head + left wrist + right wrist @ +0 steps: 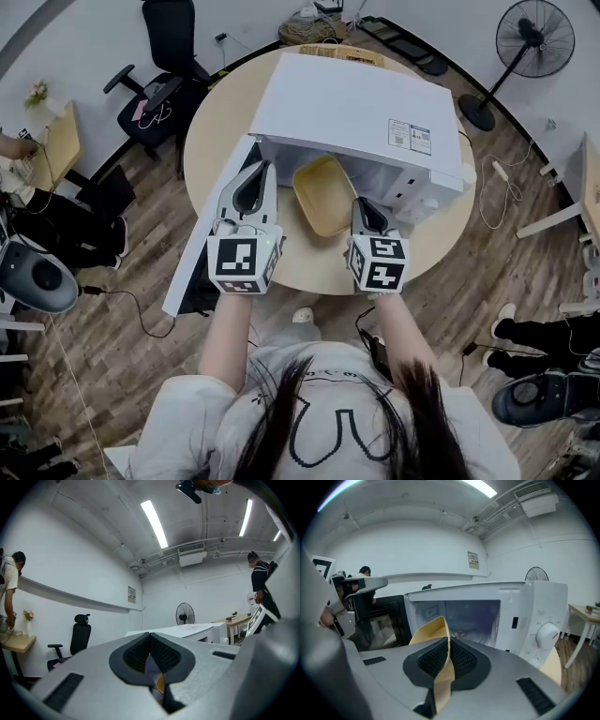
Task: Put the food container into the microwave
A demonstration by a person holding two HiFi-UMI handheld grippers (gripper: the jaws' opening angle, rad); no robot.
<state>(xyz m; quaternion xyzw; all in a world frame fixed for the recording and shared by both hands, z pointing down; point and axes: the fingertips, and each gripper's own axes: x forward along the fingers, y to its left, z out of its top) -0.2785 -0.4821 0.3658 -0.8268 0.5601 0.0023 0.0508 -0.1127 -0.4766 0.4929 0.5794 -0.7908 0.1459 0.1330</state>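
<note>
1. Tan-yellow, the food container [323, 192] lies just in front of the open white microwave [361, 108], with its far edge at the mouth of the cavity.
2. The right gripper [361, 202] is clamped on the container's right rim. In the right gripper view, the thin wall is pinched between the dark ribbed pads.
3. The left gripper [255, 174] has its jaws pressed together with nothing between them. It is just left of the container and apart from it.
4. The microwave door [202, 248] stands swung open to the left, close beside the left gripper.
5. The microwave stands on a round wooden table [309, 267], with its opening facing the near side.
6. On the floor, a fan [534, 37] stands far right and a black office chair [164, 56] far left.
</note>
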